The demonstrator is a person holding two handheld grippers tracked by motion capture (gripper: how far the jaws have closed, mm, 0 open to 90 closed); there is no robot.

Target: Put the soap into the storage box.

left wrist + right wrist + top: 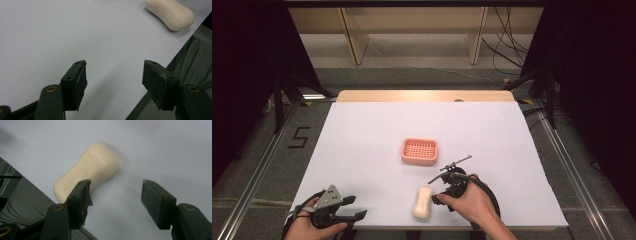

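Note:
A cream bar of soap point(423, 202) lies flat on the white table sheet near the front edge. My right gripper point(438, 192) sits just right of it, pointing at it. In the right gripper view the jaws of that gripper point(115, 185) stand apart with bare sheet between them, and the soap point(87, 171) lies beyond the left jaw. A pink slotted soap dish point(419, 151) rests mid-table, behind the soap. My left gripper point(358, 207) is at the front left, open point(115, 63) over the table's edge, with the soap point(170, 13) farther off.
The white sheet point(362, 135) covers the table. A strip of bare wood point(427, 95) shows along the far edge. Dark floor and metal rails point(257, 170) flank both sides. Wooden shelf legs and cables stand beyond the table.

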